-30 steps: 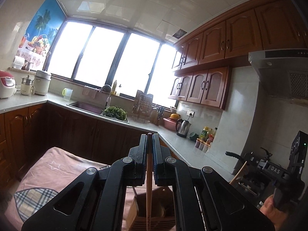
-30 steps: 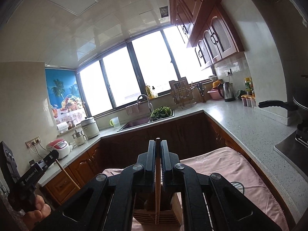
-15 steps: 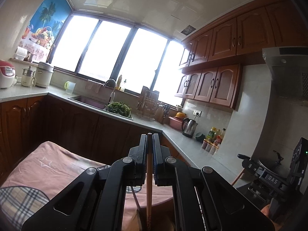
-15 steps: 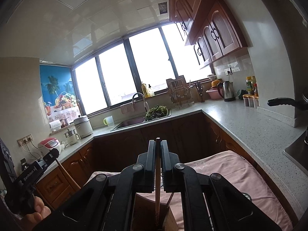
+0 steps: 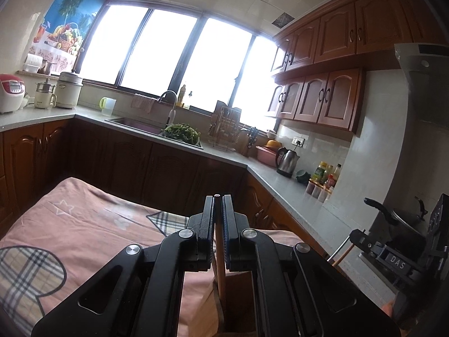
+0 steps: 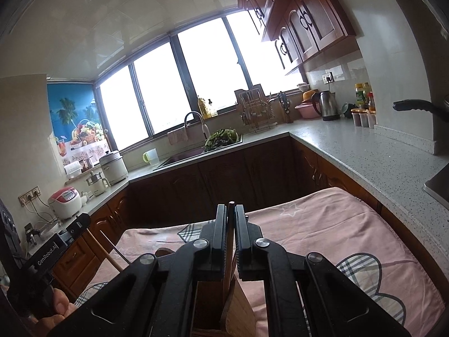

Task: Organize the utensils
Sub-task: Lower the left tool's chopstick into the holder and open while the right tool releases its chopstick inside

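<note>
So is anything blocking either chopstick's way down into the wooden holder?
Nothing visible. The left gripper holds its chopstick over the wooden holder, lower end already inside; likewise the right gripper and its chopstick.

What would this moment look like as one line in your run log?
left gripper: shut on chopstick | right gripper: shut on wooden stick | both over wooden holder | on pink cloth

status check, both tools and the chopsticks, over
Left tool shut on a wooden chopstick, upright over the wooden holder. Right tool shut on a second chopstick, lower end in the holder. Nothing blocking.
</note>
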The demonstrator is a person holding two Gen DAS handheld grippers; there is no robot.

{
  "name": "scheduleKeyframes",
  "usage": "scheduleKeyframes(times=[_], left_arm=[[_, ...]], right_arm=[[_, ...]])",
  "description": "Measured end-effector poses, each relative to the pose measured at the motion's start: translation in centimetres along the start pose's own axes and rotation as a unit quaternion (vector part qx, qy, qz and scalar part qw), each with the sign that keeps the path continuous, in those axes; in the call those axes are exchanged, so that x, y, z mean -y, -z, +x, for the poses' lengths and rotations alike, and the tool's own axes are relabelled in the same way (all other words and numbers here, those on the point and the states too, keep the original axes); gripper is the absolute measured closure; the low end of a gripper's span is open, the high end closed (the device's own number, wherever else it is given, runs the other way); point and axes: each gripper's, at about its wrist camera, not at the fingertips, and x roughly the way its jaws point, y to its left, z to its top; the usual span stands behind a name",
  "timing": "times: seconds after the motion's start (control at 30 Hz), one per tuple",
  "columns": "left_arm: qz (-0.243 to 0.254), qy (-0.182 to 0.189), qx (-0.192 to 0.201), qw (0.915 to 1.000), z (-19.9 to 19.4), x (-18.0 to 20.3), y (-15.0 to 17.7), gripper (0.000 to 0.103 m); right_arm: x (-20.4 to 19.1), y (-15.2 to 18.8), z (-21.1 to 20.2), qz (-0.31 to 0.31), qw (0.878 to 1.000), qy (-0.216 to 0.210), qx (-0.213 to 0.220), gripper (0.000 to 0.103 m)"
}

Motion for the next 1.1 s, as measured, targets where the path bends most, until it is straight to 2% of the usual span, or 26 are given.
scheduleKeyframes(times=[0.27,0.67,0.77,0.8,0.9,0.93,0.97,1.0,1.07,1.1], left_arm=[[0.015,0.0,-0.037,0.9992,1.1,0.3,1.2,0.098],[0.006,-0.006,-0.054,0.9985,1.0,-0.2,0.9,0.097],[0.006,-0.009,-0.053,0.9985,0.8,-0.2,0.8,0.084],[0.006,-0.011,-0.052,0.9986,0.6,-0.2,0.8,0.074],[0.001,-0.017,-0.048,0.9987,-0.1,-0.3,0.6,0.048],[-0.002,-0.018,-0.049,0.9987,-0.4,-0.4,0.5,0.031],[-0.005,-0.022,-0.05,0.9985,-0.7,-0.5,0.4,0.019],[-0.008,-0.028,-0.049,0.9984,-1.2,-0.6,0.4,0.004],[-0.013,-0.027,-0.043,0.9986,-2.2,-0.9,0.4,0.003],[-0.014,-0.027,-0.046,0.9984,-2.6,-1.1,0.4,0.003]], right_arm=[[-0.1,0.7,1.1,-0.001,1.0,0.003,-0.023,0.097],[0.1,0.5,0.9,0.009,0.999,-0.001,-0.034,0.09],[0.3,0.3,0.6,0.013,0.999,-0.004,-0.031,0.07],[0.3,0.3,0.4,0.012,0.999,-0.004,-0.029,0.063],[0.3,0.1,-0.2,0.016,1.0,-0.006,-0.023,0.062],[0.4,0.1,-0.4,0.019,1.0,-0.009,-0.022,0.058],[0.5,0.0,-0.7,0.023,1.0,-0.011,-0.019,0.046],[0.6,-0.1,-1.0,0.026,0.999,-0.013,-0.015,0.027],[0.8,-0.1,-2.0,0.03,0.999,-0.018,-0.004,0.009],[0.8,-0.1,-2.5,0.03,0.999,-0.018,0.001,0.008]])
